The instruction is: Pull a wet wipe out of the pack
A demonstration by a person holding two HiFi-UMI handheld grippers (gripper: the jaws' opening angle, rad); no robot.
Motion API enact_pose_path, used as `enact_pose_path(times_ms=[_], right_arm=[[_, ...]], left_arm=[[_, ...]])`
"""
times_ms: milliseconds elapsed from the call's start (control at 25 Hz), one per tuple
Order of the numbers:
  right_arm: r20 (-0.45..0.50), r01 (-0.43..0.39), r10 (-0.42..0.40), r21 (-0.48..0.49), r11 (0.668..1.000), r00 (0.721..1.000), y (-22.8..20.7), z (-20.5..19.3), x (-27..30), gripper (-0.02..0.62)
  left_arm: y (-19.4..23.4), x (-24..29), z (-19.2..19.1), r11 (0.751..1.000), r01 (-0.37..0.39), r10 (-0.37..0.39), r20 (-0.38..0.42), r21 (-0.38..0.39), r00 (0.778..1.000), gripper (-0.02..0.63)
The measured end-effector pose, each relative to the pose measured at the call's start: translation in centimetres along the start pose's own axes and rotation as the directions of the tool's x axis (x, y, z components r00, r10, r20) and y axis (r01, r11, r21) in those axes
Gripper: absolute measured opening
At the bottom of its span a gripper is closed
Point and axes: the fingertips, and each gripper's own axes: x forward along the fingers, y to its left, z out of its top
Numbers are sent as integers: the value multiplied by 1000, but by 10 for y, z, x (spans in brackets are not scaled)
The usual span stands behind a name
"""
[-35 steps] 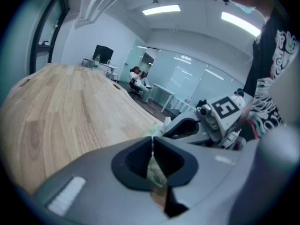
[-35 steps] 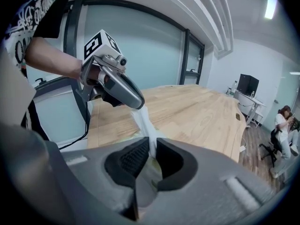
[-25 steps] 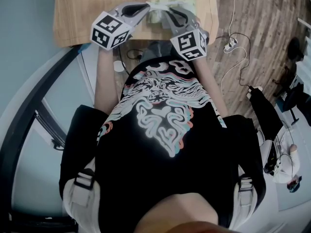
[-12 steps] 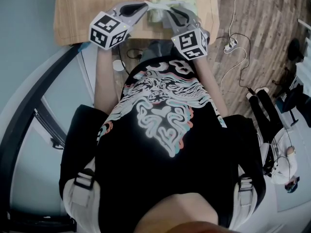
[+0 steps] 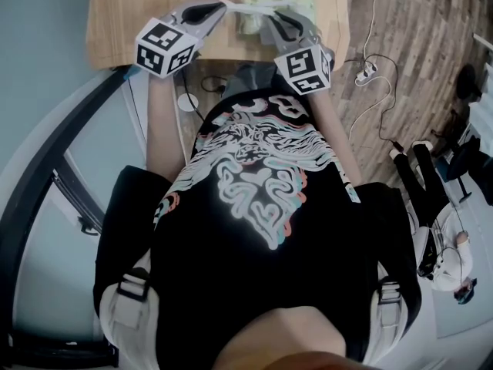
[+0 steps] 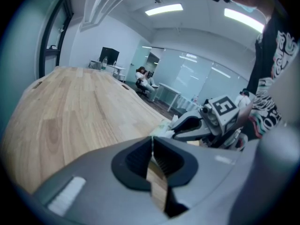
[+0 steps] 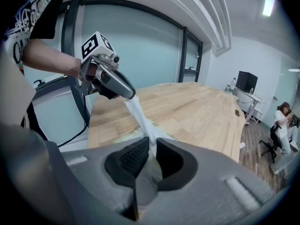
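A pale green wet wipe pack [image 5: 283,3] lies on the wooden table [image 5: 131,14] near its front edge. A white wipe [image 7: 139,112] stretches taut from the pack up to my left gripper [image 7: 131,96], which is shut on its top end. In the head view the wipe [image 5: 248,8] runs between the two grippers. My left gripper [image 5: 224,5] sits left of the pack, and a thin white edge shows between its jaws in the left gripper view [image 6: 152,144]. My right gripper [image 7: 151,145] is shut on the pack where the wipe comes out, also visible in the head view [image 5: 265,20].
The table's front edge runs just below both grippers, with the person's torso behind it. Cables and a plug strip [image 5: 363,71] lie on the wooden floor to the right. Far off are a monitor [image 7: 245,81] and a seated person [image 7: 283,117].
My left gripper has drifted a little to the left and away, drawing the wipe out longer. The right gripper and the pack have stayed in place.
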Motion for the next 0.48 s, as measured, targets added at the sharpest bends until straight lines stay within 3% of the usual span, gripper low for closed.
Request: enact_pose_path(times_ms=[280, 480], right_arm=[[4, 4, -4, -6, 1000, 1000, 3, 2, 2, 49], [33, 0, 0, 1, 1000, 999, 5, 9, 1, 49]], left_arm=[[10, -12, -5, 999, -33, 33, 7, -15, 999, -2], [16, -16, -18, 998, -62, 62, -40, 2, 997, -2]])
